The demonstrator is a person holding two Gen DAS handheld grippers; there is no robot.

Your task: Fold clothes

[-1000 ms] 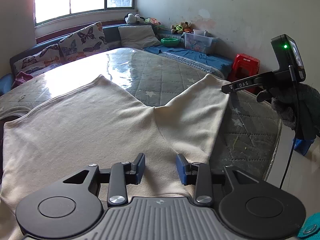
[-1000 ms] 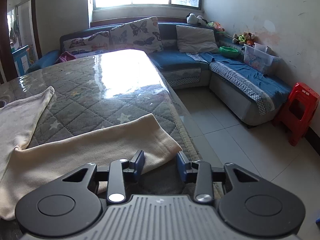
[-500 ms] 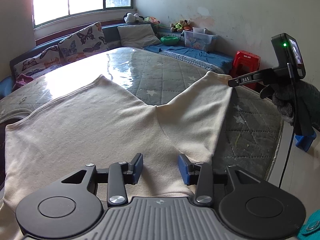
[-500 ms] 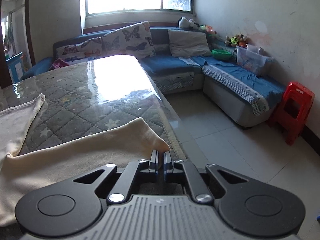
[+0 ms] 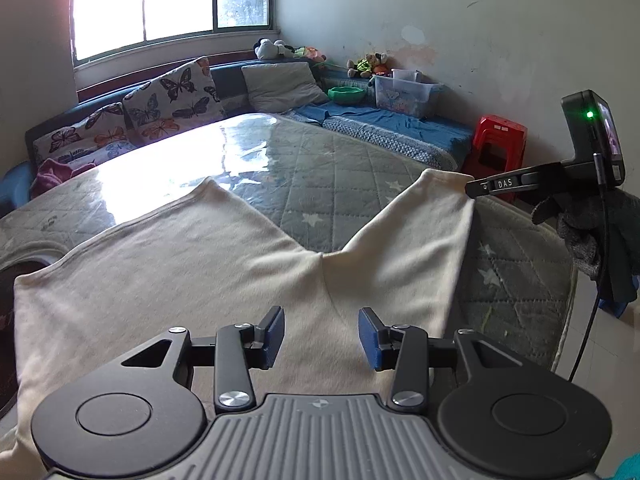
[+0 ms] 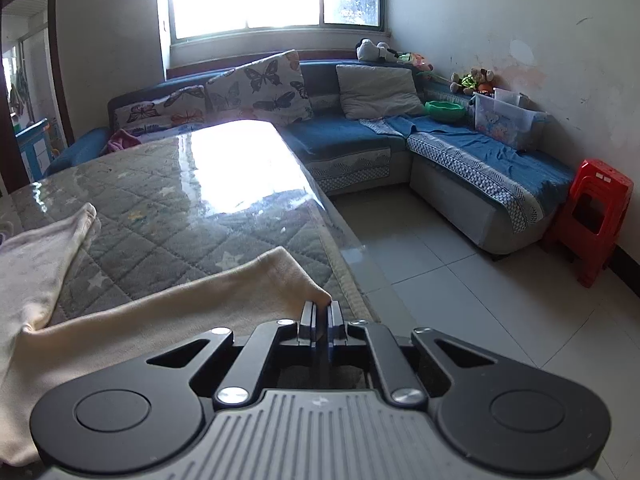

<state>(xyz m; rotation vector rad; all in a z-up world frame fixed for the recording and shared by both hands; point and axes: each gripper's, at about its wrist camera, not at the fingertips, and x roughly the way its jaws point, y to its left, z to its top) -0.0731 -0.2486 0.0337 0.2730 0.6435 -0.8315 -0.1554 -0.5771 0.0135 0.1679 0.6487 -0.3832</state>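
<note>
Sunlit, the quilted table [image 5: 328,168] fronts a blue sofa [image 6: 360,140].

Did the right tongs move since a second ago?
Yes. The right tongs have snapped shut on the cream pants leg's corner and lifted it off the quilted table, toward the red stool side.
</note>
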